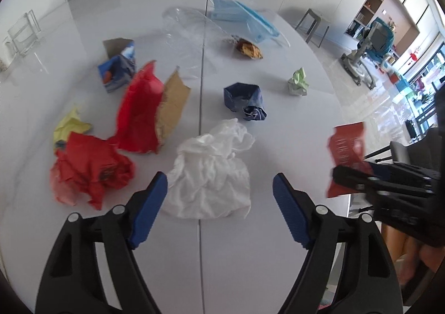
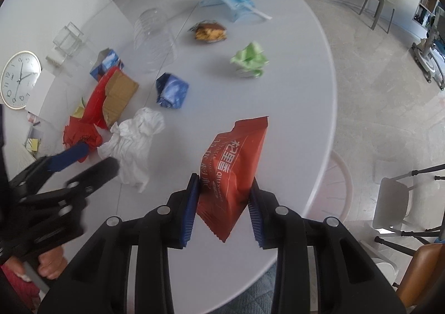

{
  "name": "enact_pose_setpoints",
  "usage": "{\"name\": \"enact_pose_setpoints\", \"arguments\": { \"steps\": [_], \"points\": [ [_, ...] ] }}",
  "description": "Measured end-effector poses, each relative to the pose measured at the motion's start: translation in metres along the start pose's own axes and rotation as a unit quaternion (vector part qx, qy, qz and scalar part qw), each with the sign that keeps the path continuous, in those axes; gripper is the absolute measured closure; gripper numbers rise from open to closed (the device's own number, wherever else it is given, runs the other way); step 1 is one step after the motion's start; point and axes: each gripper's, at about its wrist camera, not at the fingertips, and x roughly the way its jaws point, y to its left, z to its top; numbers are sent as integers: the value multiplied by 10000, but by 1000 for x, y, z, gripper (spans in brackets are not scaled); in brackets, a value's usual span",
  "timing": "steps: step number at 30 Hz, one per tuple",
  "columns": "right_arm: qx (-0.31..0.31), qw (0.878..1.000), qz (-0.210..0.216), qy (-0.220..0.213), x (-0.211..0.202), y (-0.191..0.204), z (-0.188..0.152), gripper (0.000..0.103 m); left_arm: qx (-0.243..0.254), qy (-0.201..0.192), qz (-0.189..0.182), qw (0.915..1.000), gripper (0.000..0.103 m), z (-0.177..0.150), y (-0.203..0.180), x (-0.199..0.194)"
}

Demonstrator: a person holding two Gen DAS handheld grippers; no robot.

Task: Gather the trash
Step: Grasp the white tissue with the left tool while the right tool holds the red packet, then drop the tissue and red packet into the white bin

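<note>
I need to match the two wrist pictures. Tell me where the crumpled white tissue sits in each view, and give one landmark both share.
Left wrist: crumpled white tissue lies low centre, just ahead of the open left gripper.
Right wrist: it lies left of centre, beside the left gripper.
Shared landmark: the dark blue crumpled wrapper, just beyond the tissue.

- The crumpled tissue (image 1: 211, 172) lies on the table (image 1: 250, 258), just ahead of the left gripper (image 1: 219, 189).
- Left of the tissue sit a crushed wrapper (image 1: 91, 172) and a torn bag with cardboard (image 1: 150, 108); a small carton (image 1: 118, 68) stands behind them.
- Beyond the tissue lies a folded foil packet (image 1: 246, 101), with a paper wad (image 1: 299, 82) to its right.
- At the far side lie a face mask (image 1: 242, 18), a snack wrapper (image 1: 249, 48) and a clear plastic bag (image 1: 183, 27).
- The snack packet (image 2: 233, 172) sits between the right gripper (image 2: 224, 207) fingers, above the table's near edge.
</note>
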Motion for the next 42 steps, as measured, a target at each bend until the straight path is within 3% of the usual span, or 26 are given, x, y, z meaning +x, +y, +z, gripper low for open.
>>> {"name": "enact_pose_setpoints", "arguments": {
  "steps": [3,8,10,14,16,22,26,31,35,40,42],
  "points": [
    [-7,10000,27,-62,-10,-20,-2,69,-28,129,185,9997,36,2,-6,16],
    [104,9999,62,-79,-16,-44,-2,68,-349,445,370,9977,59,2,-2,38],
    [131,9998,78,-98,-19,-54,-2,68,-380,418,479,9973,65,1,-2,38],
    [170,9996,136,-184,-24,-66,-1,68,-474,484,619,9958,88,3,-1,37],
    [208,9993,177,-236,-28,-75,-2,68,-546,476,590,9956,93,2,-1,32],
    [384,9984,78,-396,-46,-111,-8,68,-203,240,296,9991,93,1,-41,-3],
    [521,9974,-20,-494,-59,-136,-16,68,90,227,-354,9991,93,1,-91,-25],
    [682,9959,-221,-545,-74,-170,-30,68,729,410,-1144,9899,93,-1,-171,-27],
    [772,9952,-290,-533,-81,-193,-39,68,1132,606,-1094,9857,93,-9,-220,-1],
    [688,9954,-419,-513,-85,-210,-43,68,1147,1053,-933,9834,93,-15,-247,41],
    [697,9955,-409,-487,-85,-215,-45,67,1074,1142,-900,9835,86,-16,-250,49]
  ]
}}
